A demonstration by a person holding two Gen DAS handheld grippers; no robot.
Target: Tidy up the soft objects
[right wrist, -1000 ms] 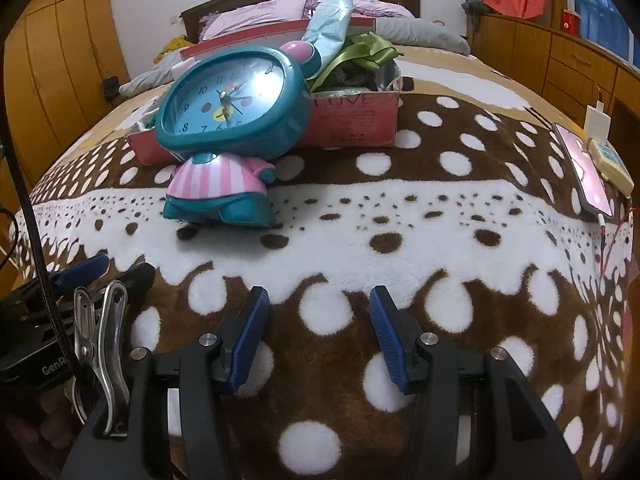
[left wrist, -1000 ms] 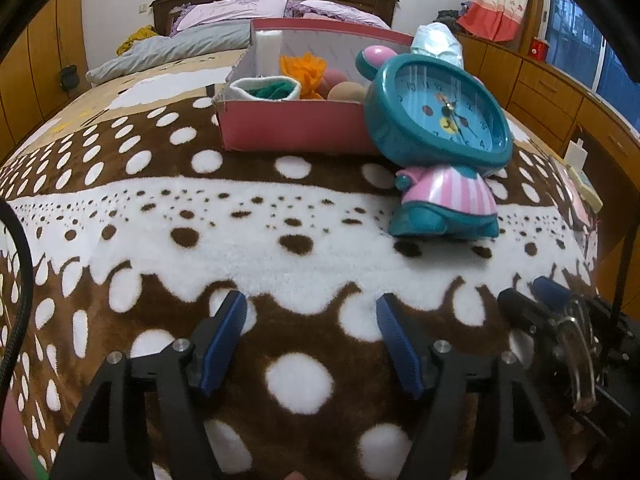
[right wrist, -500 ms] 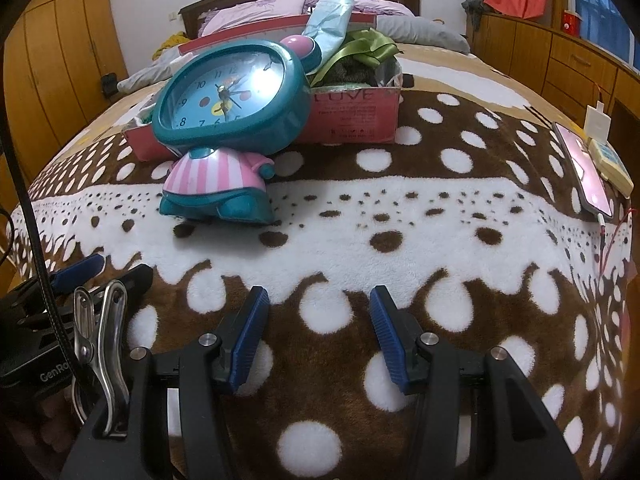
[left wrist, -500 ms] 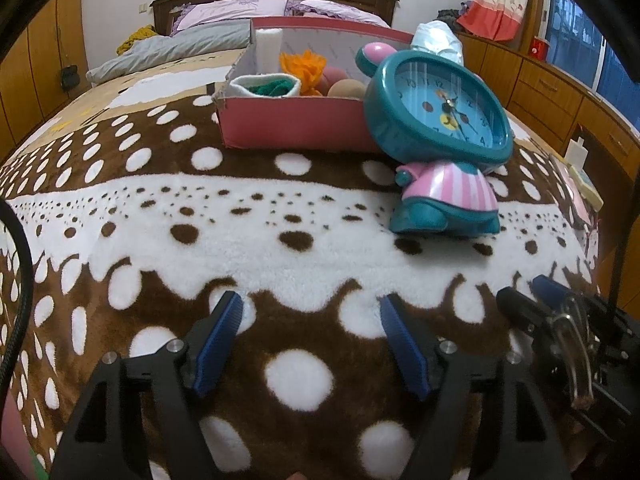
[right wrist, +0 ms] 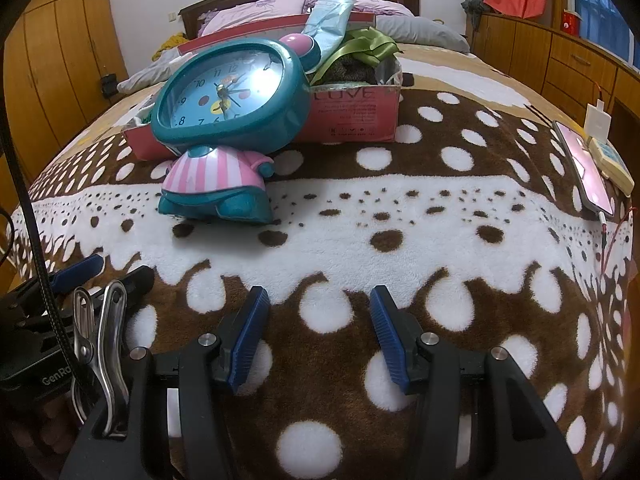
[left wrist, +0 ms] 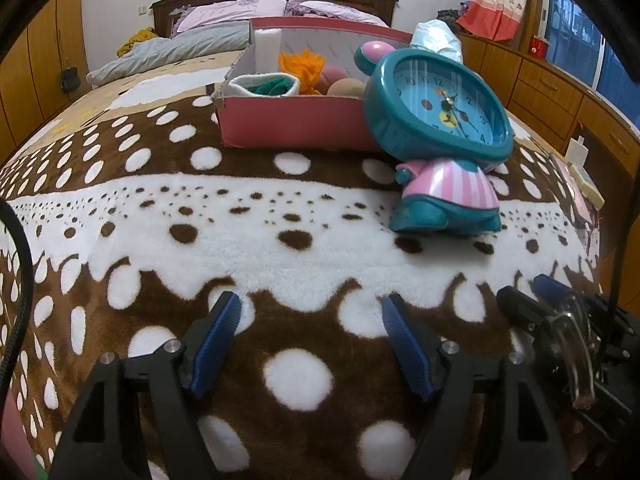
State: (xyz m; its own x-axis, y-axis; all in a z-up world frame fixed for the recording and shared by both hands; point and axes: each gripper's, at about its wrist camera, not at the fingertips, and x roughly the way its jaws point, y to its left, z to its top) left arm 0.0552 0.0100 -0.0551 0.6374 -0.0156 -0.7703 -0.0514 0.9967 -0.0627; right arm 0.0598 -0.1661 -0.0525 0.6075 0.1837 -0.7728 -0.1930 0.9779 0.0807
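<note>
Since a second ago little has changed: both views have shifted only slightly, the clock and box sitting marginally lower in frame, and nothing on the bed has been moved.

The left gripper point(left wrist: 310, 316) hangs over the near edge of the spotted blanket point(left wrist: 248, 240), jaws wide apart and holding nothing. The right gripper point(right wrist: 318, 312) is beside it, likewise spread and empty.

The soft objects lie in the pink cardboard box point(left wrist: 296, 128) toward the middle of the bed: a white-cuffed green sock point(left wrist: 266, 85), an orange fabric piece point(left wrist: 300, 65), a white sponge block point(left wrist: 267, 45), two rounded sponges point(left wrist: 344, 87). The right view shows green ribbon point(right wrist: 362, 46) and a pale blue packet point(right wrist: 330, 10) at the box's right end. A teal alarm clock point(left wrist: 440, 120) on a pink striped base stands just before the box.

Judgement: no soft item remains loose on the blanket, so the scene fits sorting completed, or equally a box awaiting unpacking.

Legible writing: "LOVE" on the box front point(right wrist: 354, 110), smaller print below unreadable; "GenRo", cut off, on the left gripper's body in the right view.
</note>
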